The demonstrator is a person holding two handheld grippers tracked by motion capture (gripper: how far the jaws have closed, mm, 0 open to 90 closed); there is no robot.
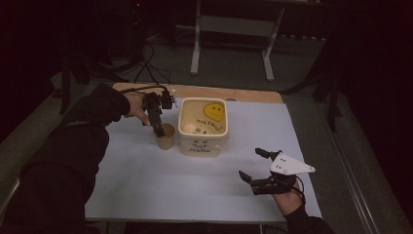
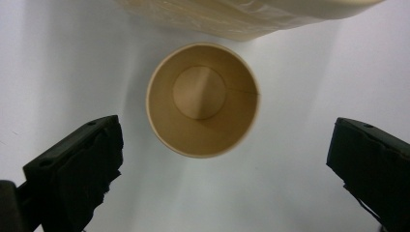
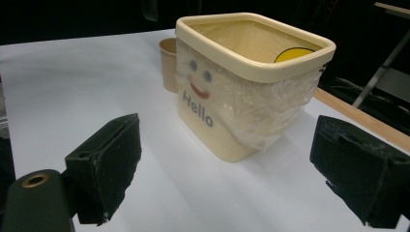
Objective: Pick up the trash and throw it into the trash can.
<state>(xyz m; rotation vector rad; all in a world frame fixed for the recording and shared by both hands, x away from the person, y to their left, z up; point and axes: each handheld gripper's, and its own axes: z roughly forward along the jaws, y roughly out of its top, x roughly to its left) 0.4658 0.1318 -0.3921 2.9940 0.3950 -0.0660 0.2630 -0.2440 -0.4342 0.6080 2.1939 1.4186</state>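
My left hand-held gripper (image 2: 225,159) hangs wide open over the empty paper cup (image 2: 202,99), which stands upright on the bench (image 1: 146,180), just at nine o'clock of the cream bin (image 1: 203,127). If I descend off-centre, a jaw could strike the rim and tip it. My right hand-held gripper (image 1: 254,165) rests open, well apart.

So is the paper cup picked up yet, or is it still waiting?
Still waiting. The paper cup stands upright and empty on the white table cover, beside the cream bin. In hand: the left tool hangs right over the cup, jaws wide open, not gripping it. The right tool rests open, away from both. Grabbing and moving the cup are left.
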